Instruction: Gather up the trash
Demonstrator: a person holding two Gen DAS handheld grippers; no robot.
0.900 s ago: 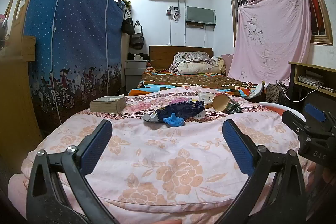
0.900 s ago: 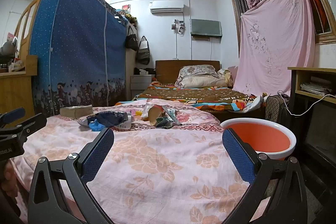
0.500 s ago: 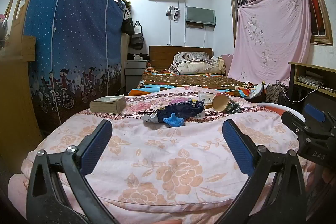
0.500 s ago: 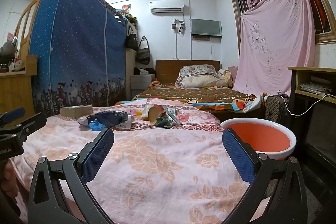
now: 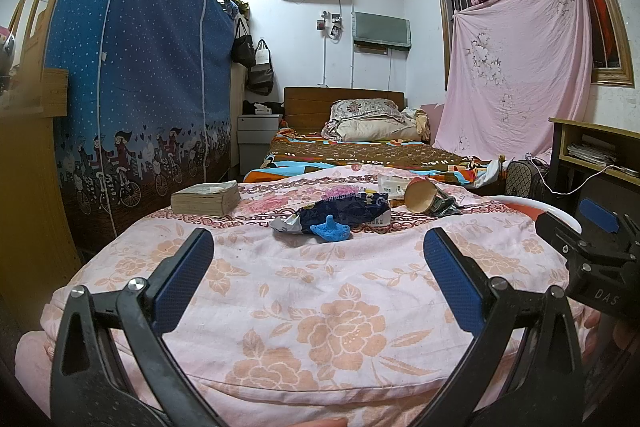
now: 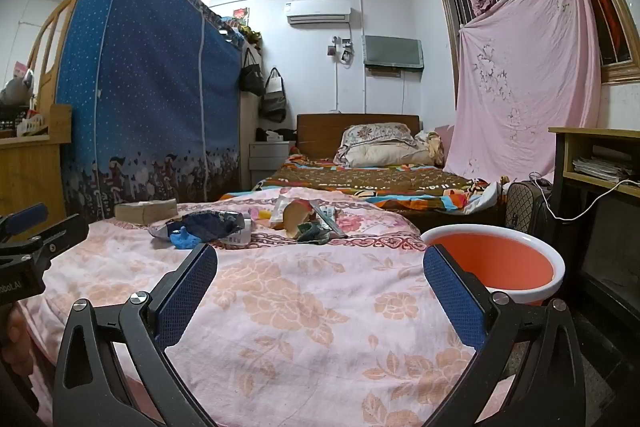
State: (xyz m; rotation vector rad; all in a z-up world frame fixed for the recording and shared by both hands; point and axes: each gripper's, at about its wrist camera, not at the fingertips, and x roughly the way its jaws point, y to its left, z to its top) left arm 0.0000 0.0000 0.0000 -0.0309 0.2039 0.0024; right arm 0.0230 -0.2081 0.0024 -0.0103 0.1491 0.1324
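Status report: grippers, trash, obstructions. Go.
Left gripper and right gripper open, empty. Trash pile untouched on quilt; orange basin beside bed. Path clear.

bare quilt (image 5: 320,291) ahead of both spread grippers; book (image 5: 206,197) left, basin (image 6: 494,263) right

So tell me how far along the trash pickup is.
Done: nothing that shows; the basin looks empty. In hand: nothing; the left gripper and right gripper are both open over bare quilt, short of the litter. Left: all of it, the blue wrapper, blue scrap, paper cup and wrappers beside it.
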